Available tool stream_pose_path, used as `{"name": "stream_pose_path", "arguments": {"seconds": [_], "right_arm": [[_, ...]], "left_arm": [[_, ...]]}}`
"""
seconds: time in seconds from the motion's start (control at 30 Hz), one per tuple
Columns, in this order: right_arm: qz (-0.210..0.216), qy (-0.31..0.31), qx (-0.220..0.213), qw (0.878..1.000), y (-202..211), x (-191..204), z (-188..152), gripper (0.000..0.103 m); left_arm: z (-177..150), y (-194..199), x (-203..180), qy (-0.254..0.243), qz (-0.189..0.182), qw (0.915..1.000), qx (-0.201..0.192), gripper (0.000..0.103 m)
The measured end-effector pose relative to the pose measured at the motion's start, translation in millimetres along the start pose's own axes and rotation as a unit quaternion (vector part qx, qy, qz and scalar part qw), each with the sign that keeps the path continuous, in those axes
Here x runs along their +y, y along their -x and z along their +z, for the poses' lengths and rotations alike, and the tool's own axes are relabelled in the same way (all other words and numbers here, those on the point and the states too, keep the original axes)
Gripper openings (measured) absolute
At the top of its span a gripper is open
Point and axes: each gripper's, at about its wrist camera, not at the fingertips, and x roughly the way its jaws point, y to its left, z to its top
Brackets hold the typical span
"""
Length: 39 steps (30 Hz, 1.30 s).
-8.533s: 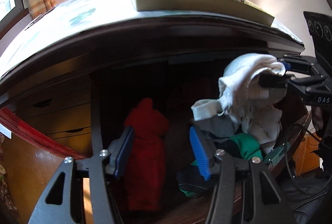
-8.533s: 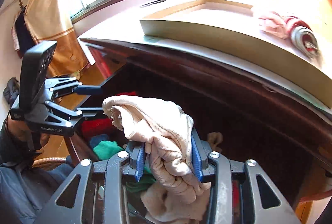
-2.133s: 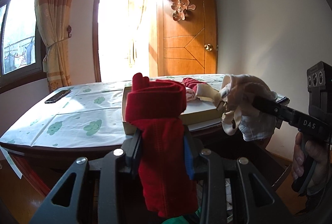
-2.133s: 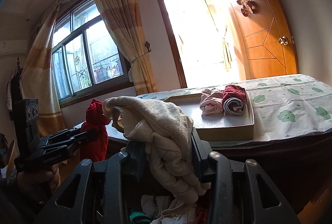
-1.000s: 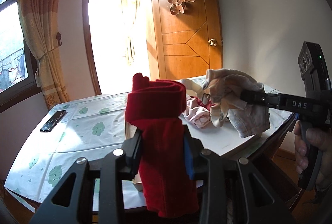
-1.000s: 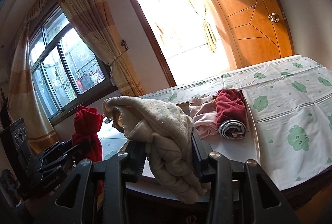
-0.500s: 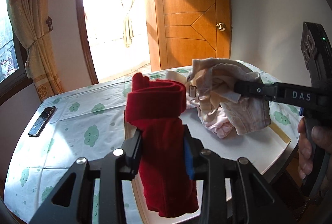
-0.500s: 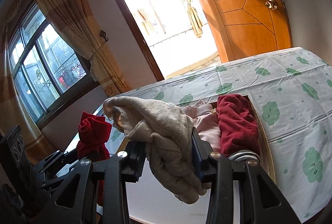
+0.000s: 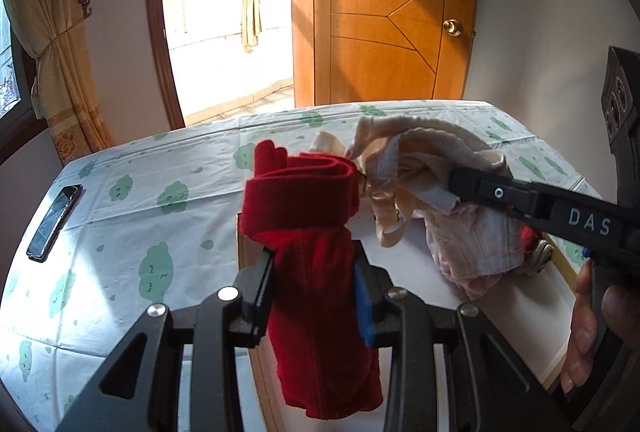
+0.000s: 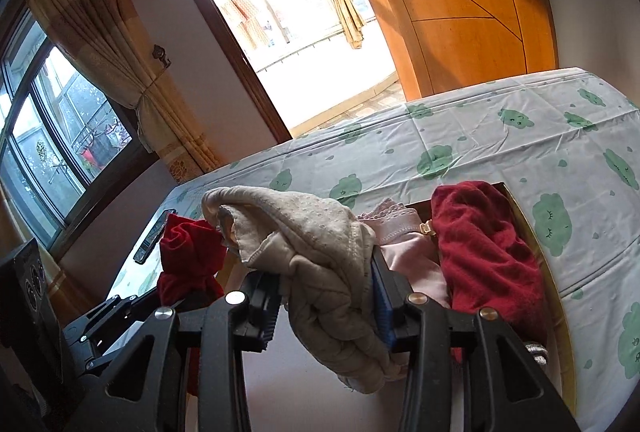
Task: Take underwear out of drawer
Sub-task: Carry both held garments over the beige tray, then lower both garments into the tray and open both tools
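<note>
My left gripper (image 9: 314,290) is shut on red underwear (image 9: 316,272), held above the near left part of a shallow cardboard box (image 9: 256,364) on the table. My right gripper (image 10: 324,300) is shut on beige underwear (image 10: 320,252), held over the same box (image 10: 540,260). The right gripper also shows in the left wrist view (image 9: 496,191), with the beige underwear (image 9: 420,167) in it. The left gripper and its red underwear (image 10: 188,256) show at the left of the right wrist view. The drawer is out of view.
In the box lie a pink garment (image 10: 404,248) and a dark red rolled garment (image 10: 484,252). The table has a white cloth with green clouds (image 10: 520,135). A phone (image 9: 54,218) lies at the table's left edge. A wooden door (image 9: 384,11) stands behind.
Both grippers have moved forward and down over the table, each still holding its underwear. The box and table now fill more of both views.
</note>
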Motion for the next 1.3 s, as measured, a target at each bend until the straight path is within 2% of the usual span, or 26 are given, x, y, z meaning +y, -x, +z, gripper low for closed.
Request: {"name": "stream_pose_path", "arguments": {"seconds": [0.17,0.4,0.63,0.8,0.93,1.3], "right_arm": [[-0.014,0.006,0.021,1.000,-21.1,9.1,0.6,0.045],[-0.008,0.010,0.060,0.998,-46.7,8.6,-6.2,0.048],[-0.003,0.039,0.088,0.995,-55.8,15.1,-9.1,0.061],[0.006,0.036,0.088,0.995,-49.9,11.2,-9.2,0.078],[0.013,0.028,0.084,0.996,-39.6,6.8,-11.0,0.079],[0.023,0.054,0.054,0.997,2.3,8.8,-25.7,0.079]], "left_arm": [[8.1,-16.9,3.6,0.009,0.001,0.9998,0.018,0.033],[10.2,-37.8,10.3,0.018,0.000,0.9988,0.045,0.033],[12.3,-46.6,9.6,0.012,0.008,0.9979,0.064,0.038],[10.6,-40.1,10.8,0.015,0.007,0.9984,0.054,0.047],[10.4,-29.2,6.9,0.012,0.009,0.9991,0.040,0.054],[0.3,2.1,-12.5,0.002,-0.005,0.9999,0.009,0.058]]}}
